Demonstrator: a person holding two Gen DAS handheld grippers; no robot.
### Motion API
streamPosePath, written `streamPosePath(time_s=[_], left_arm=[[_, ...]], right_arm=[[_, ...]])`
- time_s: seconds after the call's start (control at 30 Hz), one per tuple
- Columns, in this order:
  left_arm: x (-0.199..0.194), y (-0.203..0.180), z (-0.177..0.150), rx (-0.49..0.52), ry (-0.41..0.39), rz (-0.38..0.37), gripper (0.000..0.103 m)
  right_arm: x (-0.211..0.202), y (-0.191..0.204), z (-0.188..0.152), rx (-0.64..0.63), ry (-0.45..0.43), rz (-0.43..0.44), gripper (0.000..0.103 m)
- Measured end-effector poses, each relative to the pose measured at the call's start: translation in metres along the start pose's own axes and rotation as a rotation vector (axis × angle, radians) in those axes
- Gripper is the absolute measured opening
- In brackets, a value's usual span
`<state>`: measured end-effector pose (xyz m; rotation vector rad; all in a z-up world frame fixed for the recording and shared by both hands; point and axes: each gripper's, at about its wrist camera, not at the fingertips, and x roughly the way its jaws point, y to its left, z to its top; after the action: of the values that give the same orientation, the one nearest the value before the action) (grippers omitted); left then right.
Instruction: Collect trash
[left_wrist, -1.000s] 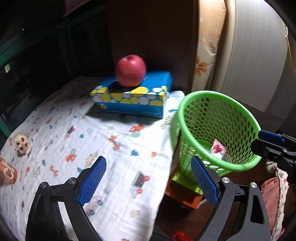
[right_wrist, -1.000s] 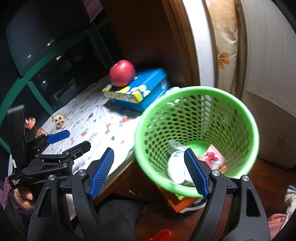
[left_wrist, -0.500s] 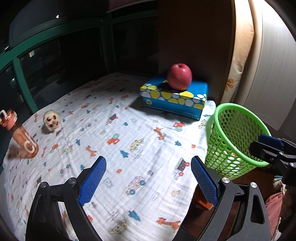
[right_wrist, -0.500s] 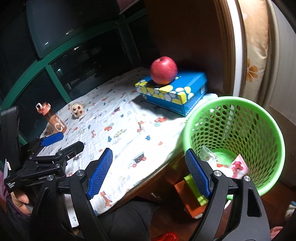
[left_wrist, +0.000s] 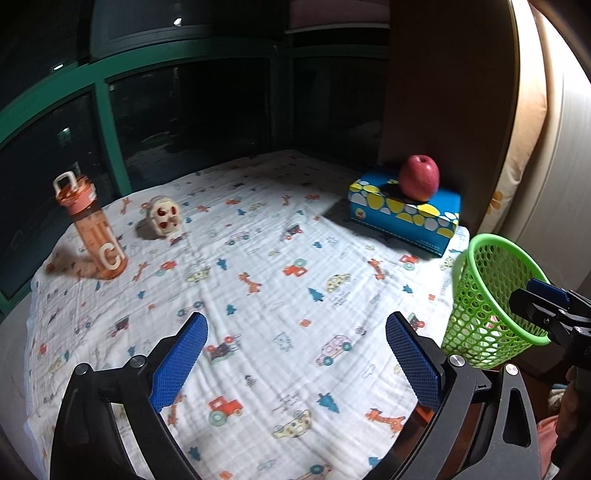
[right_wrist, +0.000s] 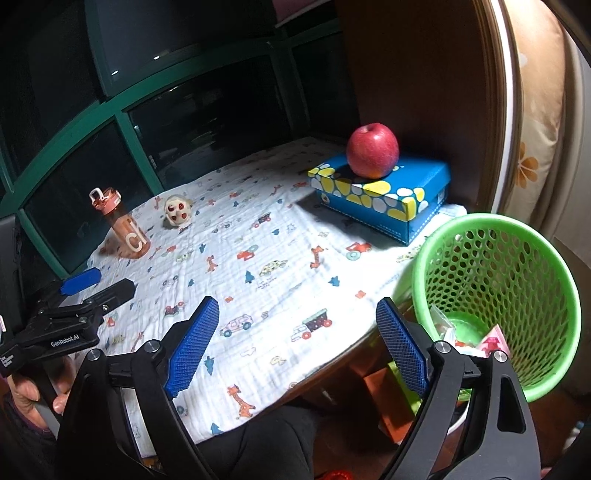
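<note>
Both swung tableward: left claw (left_wrist: 295, 354), right claw (right_wrist: 297, 341), spread, empty.

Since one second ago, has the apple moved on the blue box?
No. The apple sits on the same end of the box, over its yellow spots; only the cameras shifted.

Table w/ printed cloth (left_wrist: 280, 295), bottle (left_wrist: 92, 229), skull toy (left_wrist: 164, 219), tissue box (left_wrist: 404, 218)
</note>
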<state>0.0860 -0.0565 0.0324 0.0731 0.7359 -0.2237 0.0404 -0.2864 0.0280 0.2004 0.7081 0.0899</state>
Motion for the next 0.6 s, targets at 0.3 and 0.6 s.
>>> streamPosePath(time_s=[0.3, 0.6], left_arm=[[-0.018, 0.035, -0.014, -0.099, -0.021, 0.056, 0.094], [-0.035, 0.057, -0.022, -0.162, -0.061, 0.116, 0.095]], right_arm=[[0.005, 0.021, -0.001, -0.021, -0.003, 0.024, 0.088], [0.004, 0.042, -0.004, -0.074, -0.022, 0.011, 0.09]])
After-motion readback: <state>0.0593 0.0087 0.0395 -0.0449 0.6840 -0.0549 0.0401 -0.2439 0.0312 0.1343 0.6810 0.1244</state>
